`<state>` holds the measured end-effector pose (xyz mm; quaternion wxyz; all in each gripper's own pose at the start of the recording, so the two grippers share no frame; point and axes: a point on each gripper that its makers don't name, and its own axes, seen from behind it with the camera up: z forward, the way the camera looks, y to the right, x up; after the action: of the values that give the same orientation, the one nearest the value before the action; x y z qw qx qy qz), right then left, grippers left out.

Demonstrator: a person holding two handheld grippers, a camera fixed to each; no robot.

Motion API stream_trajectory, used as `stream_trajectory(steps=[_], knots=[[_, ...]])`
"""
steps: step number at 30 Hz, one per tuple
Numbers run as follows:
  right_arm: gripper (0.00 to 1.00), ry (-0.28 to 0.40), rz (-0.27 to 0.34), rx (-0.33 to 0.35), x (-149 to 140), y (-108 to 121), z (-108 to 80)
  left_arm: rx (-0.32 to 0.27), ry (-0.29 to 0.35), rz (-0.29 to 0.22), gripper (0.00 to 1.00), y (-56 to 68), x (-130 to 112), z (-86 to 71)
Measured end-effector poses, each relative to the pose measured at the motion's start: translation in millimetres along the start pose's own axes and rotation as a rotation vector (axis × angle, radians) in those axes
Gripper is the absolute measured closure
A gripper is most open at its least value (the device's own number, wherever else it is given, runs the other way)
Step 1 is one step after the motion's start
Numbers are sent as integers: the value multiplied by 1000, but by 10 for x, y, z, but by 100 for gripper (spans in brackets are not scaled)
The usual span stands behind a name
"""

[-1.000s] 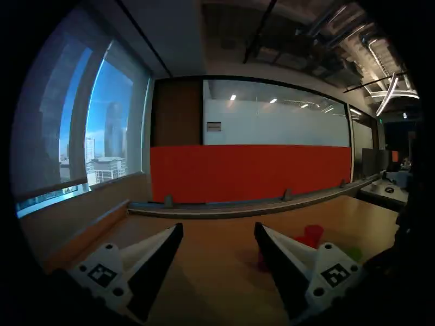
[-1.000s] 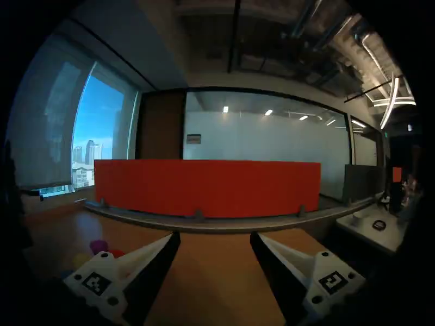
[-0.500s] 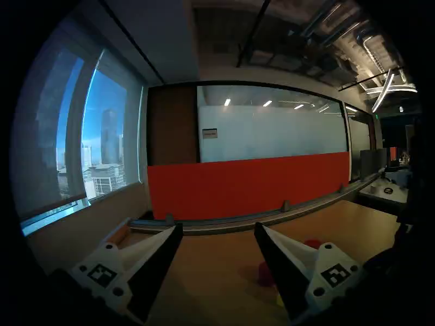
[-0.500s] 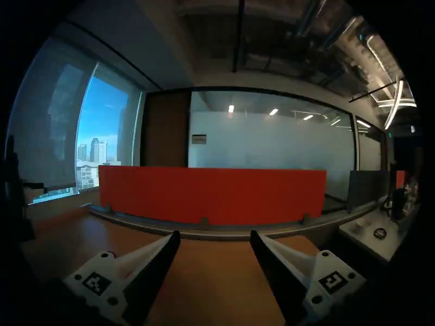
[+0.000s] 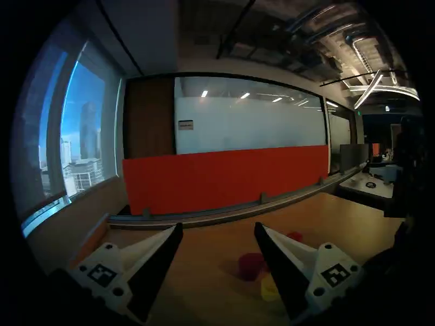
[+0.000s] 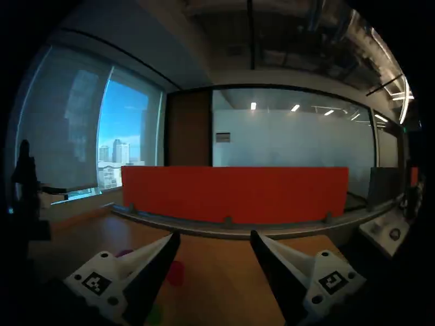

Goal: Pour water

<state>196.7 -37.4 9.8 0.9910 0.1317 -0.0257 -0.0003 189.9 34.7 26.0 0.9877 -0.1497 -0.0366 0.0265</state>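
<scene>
Here, the left gripper (image 5: 217, 225) and right gripper (image 6: 215, 233) are both spread wide and empty, facing the red partition (image 5: 225, 179); coloured cups (image 5: 250, 265) stand on the table (image 5: 337, 212) before that partition.

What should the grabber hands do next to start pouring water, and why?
Probably lower the left gripper toward the little cups and aim at one. It and the right gripper are both open and hold nothing. The pink cup and yellow cup sit low on the wooden table, beside the left gripper's right finger, not between its fingers.
</scene>
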Motion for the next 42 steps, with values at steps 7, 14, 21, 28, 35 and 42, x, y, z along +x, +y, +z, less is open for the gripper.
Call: stream_trajectory(steps=[7,14,21,28,35,42], knots=[[1,-5,1,162,46,-275,-36,-158,12,-14,3,333,31,-52],[1,12,20,294,149,-559,-138,-276,28,-35,3,562,80,-108],[1,-29,-16,361,51,-745,-180,-346,-10,-55,3,675,-13,-135],[1,-116,-83,435,-187,-918,-218,-422,-62,-27,3,853,-166,-208],[1,-179,-138,468,-371,-973,-251,-452,-103,3,3,935,-349,-232],[0,-226,-156,491,-582,-1009,-265,-480,-128,15,3,995,-518,-253]])
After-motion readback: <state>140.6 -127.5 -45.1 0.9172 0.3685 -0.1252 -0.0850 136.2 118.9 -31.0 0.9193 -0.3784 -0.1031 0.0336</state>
